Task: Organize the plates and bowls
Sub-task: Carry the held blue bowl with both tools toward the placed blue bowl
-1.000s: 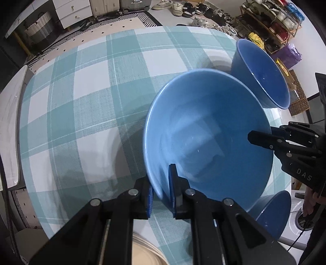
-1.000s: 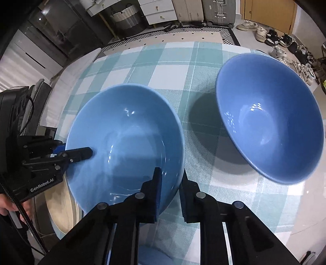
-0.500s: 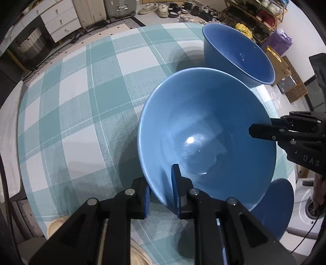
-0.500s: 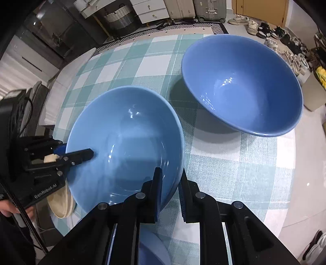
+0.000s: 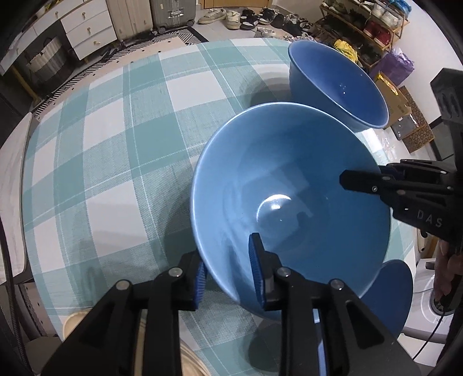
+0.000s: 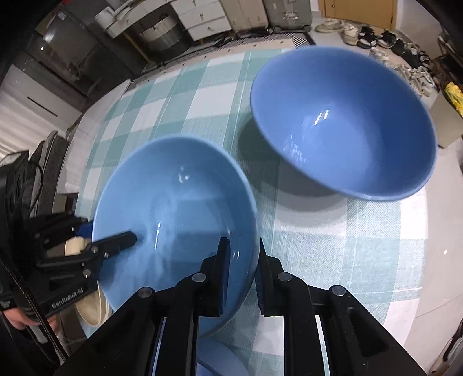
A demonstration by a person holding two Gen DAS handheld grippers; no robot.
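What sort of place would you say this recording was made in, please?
Most likely a lived-in home, near the entryway: a dining table under a teal checked tablecloth, a shoe rack with shoes scattered over the floor, and suitcases beside white drawers.

Bright overhead light, glossy glare, fisheye-warped edges, slight blur.

The left hand-held gripper [image 5: 230, 267] straddles the near rim of a large blue bowl [image 5: 289, 202], one blue pad inside, the other outside; its jaws are opening, and a gap shows beside the wall. The right hand-held gripper [image 5: 361, 180] reaches over the bowl's far rim from the right. A second blue bowl [image 5: 338, 84] stands behind it on the counter [image 5: 115, 144], which wears a teal checked cloth. A smaller blue dish [image 5: 390, 295] peeks out below right, and a cream plate [image 5: 75, 321] lies at the near edge.
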